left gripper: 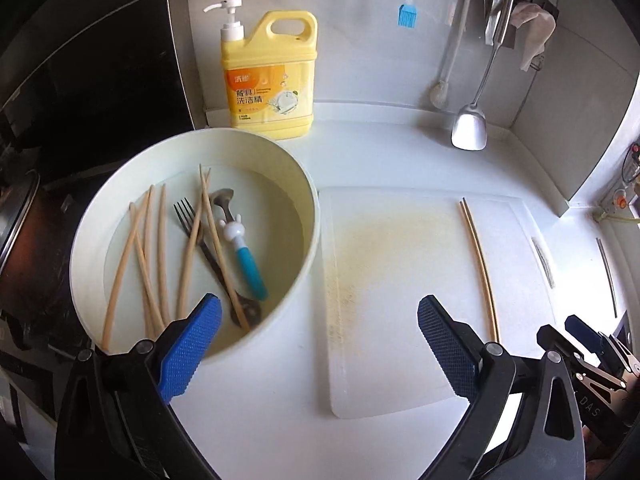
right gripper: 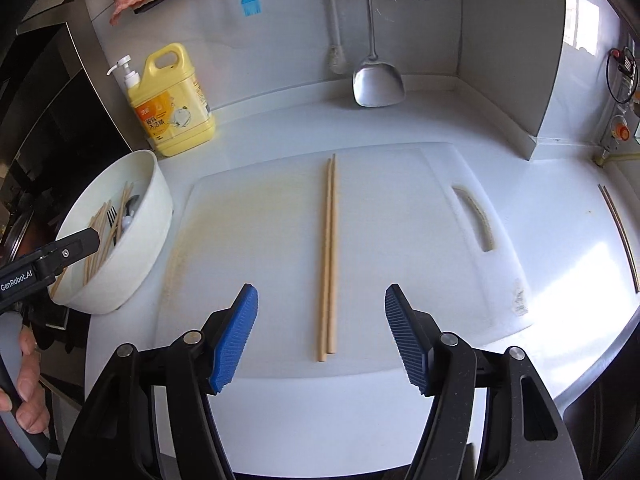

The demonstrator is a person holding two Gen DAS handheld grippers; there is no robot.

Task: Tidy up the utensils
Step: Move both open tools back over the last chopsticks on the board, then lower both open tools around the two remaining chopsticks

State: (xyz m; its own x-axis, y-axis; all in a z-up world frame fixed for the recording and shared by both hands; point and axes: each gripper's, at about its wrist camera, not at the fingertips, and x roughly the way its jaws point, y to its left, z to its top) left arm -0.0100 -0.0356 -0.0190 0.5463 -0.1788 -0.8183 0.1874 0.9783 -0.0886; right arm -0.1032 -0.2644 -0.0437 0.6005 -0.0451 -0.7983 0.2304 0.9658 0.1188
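- Your left gripper is spread wide and holds nothing; its left pad hangs over the near rim of the bowl
- Bowl sits left of the board, almost touching it; inside lie loose chopsticks, a fork and a spoon with a blue handle
- Your right gripper is also spread and empty, jaws either side of the near ends of the pair
- Pair lies side by side, lengthwise, mid-board
- Soap jug stands behind the bowl; spatula hangs on the back wall
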